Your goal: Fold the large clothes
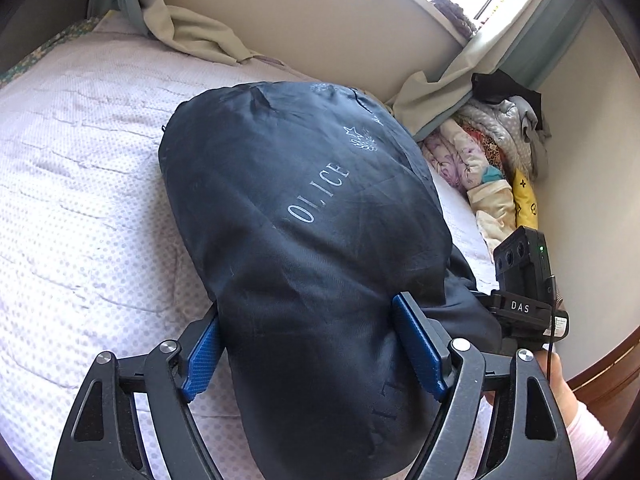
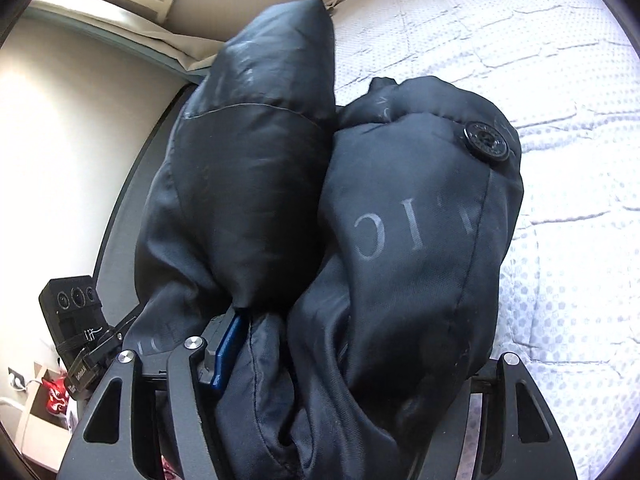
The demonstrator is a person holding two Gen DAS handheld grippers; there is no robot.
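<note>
Got the dark padded jacket [image 1: 304,216] bunched up over the white dotted bedspread [image 1: 80,184] — my left gripper [image 1: 316,344] is clamped around a fat roll of it, both blue pads [image 1: 420,344] pressing in. My right gripper [image 2: 348,352] is buried in folds — one pad against fabric, so it's gripping too.

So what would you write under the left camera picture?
Left gripper squeezing a puffy dark padded coat over the dotted bedspread.

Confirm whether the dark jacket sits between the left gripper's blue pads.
Yes: the dark jacket bulges between the left gripper's blue pads.
</note>
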